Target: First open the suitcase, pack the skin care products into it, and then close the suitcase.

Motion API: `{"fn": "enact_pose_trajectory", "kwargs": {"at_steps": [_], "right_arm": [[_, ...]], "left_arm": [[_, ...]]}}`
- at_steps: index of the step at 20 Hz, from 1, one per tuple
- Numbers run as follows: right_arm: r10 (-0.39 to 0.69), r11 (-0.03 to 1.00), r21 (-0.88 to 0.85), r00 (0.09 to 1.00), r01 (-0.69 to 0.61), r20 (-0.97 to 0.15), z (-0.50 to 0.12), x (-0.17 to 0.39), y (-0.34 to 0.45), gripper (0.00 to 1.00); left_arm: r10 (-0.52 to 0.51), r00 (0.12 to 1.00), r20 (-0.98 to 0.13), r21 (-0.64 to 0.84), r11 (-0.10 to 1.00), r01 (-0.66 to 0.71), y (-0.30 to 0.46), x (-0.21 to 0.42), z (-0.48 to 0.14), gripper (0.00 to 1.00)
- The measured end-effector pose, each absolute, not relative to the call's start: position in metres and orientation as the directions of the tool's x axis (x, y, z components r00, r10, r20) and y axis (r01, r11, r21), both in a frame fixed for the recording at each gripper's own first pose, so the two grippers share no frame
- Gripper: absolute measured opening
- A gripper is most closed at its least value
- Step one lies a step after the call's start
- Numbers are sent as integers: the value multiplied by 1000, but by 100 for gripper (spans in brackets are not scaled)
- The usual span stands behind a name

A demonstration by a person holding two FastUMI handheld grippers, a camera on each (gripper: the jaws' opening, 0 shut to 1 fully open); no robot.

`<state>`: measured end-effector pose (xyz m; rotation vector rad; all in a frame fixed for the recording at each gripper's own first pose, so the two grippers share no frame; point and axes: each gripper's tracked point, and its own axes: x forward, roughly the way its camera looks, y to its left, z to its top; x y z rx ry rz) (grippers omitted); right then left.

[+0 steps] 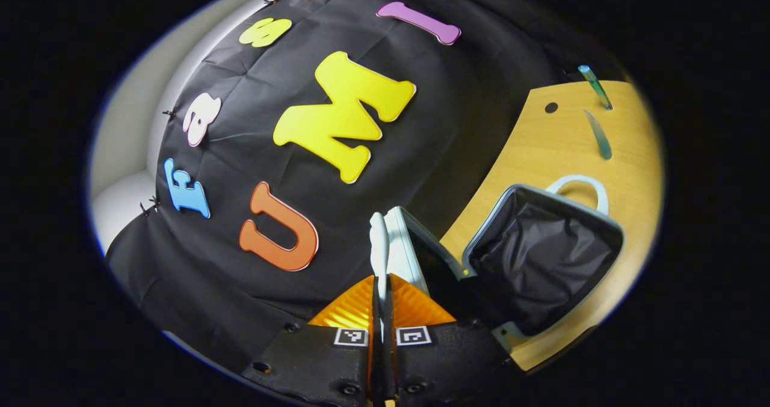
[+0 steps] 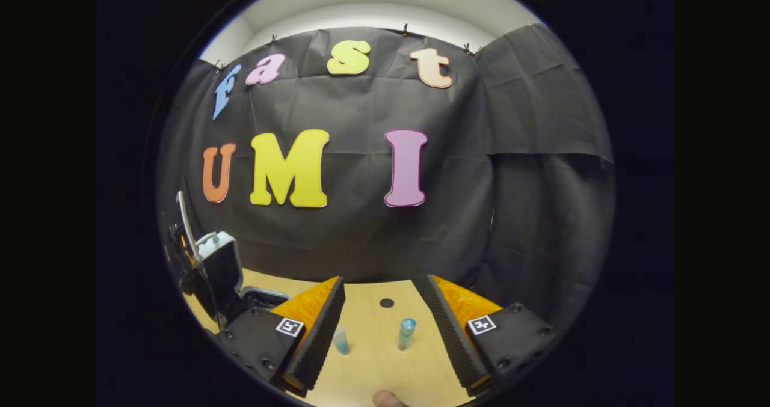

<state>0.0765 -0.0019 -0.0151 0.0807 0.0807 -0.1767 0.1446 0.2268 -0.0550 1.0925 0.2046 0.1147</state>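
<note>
Pinching the white lid handle (image 1: 378, 244) of the open suitcase (image 1: 541, 263) at lower centre, the left gripper (image 1: 381, 299) is closed, while the right gripper (image 2: 385, 329) gapes empty above two tubes (image 2: 406, 333) at bottom centre.

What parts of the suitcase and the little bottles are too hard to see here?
- Suitcase: left gripper view, near corner hidden behind the left tool.
- Suitcase, right gripper view: cut off at the left edge.
- Lying tube: partly behind the right tool's finger.
- Standing bottle: too small to identify.
</note>
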Motion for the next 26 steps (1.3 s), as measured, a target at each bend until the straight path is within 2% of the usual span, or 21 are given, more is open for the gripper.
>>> {"fn": "enact_pose_trajectory", "kwargs": {"at_steps": [4,10,15,18,21,24,26], "right_arm": [[-179,980,67,977,188,-116,-17,69,28,80],[-214,974,39,964,223,-158,-21,59,55,80],[-222,975,-8,960,224,-173,-26,49,76,80],[-209,978,-37,959,206,-189,-31,44,91,80],[-192,981,-65,959,182,-211,-39,39,107,80],[-179,983,-83,955,164,-237,-47,37,119,80],[-172,984,-90,949,153,-264,-55,37,124,80]], "left_arm": [[216,970,-108,902,432,4,298,149,-63,3],[238,958,-161,873,487,26,382,160,-100,3],[260,934,-243,782,622,31,437,177,-153,3],[251,910,-329,700,712,57,462,180,-201,3],[215,883,-417,602,793,91,467,178,-238,3],[172,868,-466,546,827,129,477,178,-265,3],[140,881,-452,519,844,133,478,182,-264,3]]}}
